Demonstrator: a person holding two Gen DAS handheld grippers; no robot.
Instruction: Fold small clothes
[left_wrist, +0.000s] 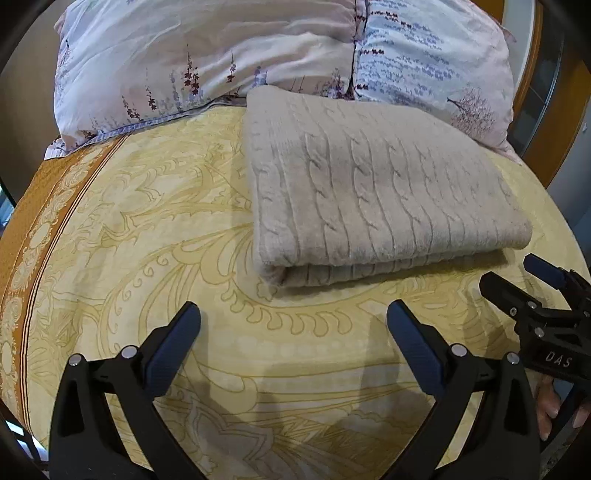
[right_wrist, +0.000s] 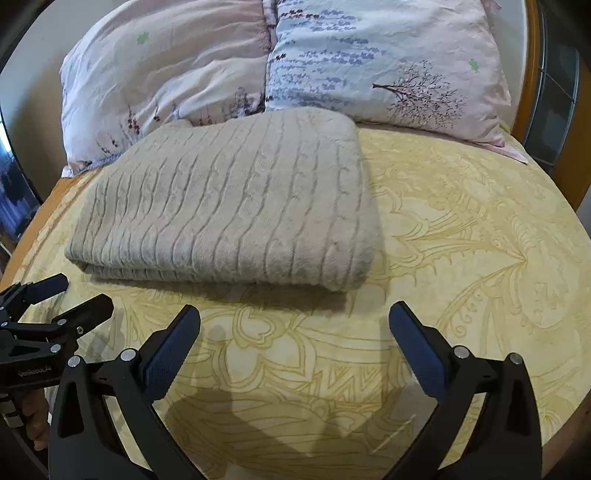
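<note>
While the left wrist view looks down across a bed, a grey cable-knit sweater (left_wrist: 380, 192) lies folded into a thick rectangle on the yellow patterned bedspread (left_wrist: 147, 229), right of the middle of the picture. Its long side runs from the far left, near the pillows, toward the near right, and its cable ribs run across that line, from the far edge down to the near one. The rounded fold faces the camera, with two layers showing along that near edge. Its far edge lies just below two floral pillows (left_wrist: 221, 55) at the head of the bed. The left gripper (left_wrist: 293, 317) hangs over bare bedspread just short of the sweater, its two blue-padded fingers (left_wrist: 173, 350) spread wide with nothing between them. At the right edge the right gripper (left_wrist: 517, 277) shows from the side, also spread apart and empty, near the sweater's near right corner, with a hand (left_wrist: 550, 410) below it. Seen from the right wrist, the sweater (right_wrist: 229, 206) sits left of centre, its long side running from near left to far right, its far corner against the pillows (right_wrist: 369, 62). The right gripper (right_wrist: 294, 319) stands wide open above the bedspread (right_wrist: 461, 240), touching nothing. The left gripper (right_wrist: 70, 291) appears at the left edge, apart and empty, beside the sweater's near left corner.
</note>
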